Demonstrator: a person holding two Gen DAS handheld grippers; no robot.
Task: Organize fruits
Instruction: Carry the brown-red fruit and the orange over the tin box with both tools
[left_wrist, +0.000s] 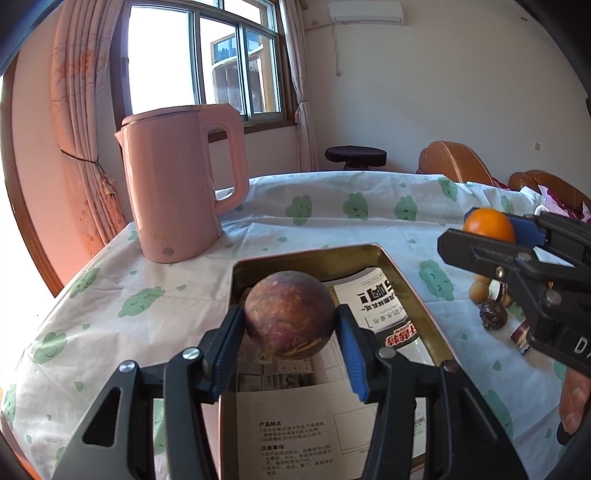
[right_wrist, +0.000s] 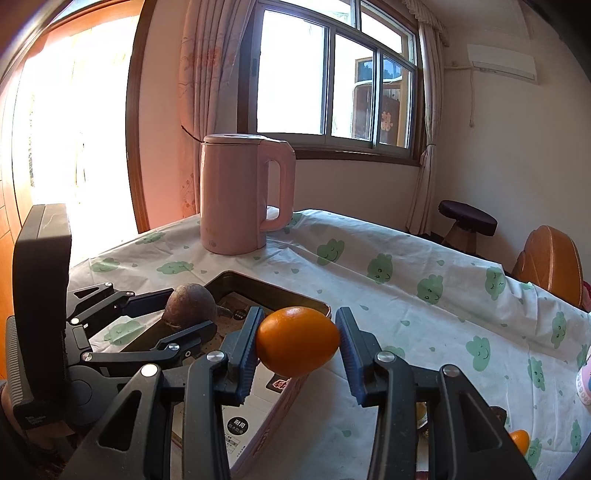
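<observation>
Left gripper (left_wrist: 290, 321): jaws clamped on a passion fruit (left_wrist: 289, 313), pads on opposite flanks at its widest girth; fruit held in the air above the tray (left_wrist: 406, 280).
Right gripper (right_wrist: 297, 341): jaws clamped on an orange (right_wrist: 297, 340) across its long axis; fruit held over the tray's right rim.
Tray: shallow metal tin on the table (left_wrist: 332, 221), lined with printed paper sheets; no fruit visible inside.
Passion fruit handling: judged light, with a firm, dry, mottled rind; a round body can roll out of the pads, so hold across the middle.
Orange handling: judged moderately heavy with smooth, slightly yielding peel; excess squeeze may bruise it. Grip at the equator and set it down low.
Remaining fruit: small brown pieces (left_wrist: 493, 314) on the cloth right of the tray; another orange piece (right_wrist: 519, 439) near the table's near right edge.
Kettle (left_wrist: 177, 184): pink, upright, at the far left corner of the table, well apart from the tray.
</observation>
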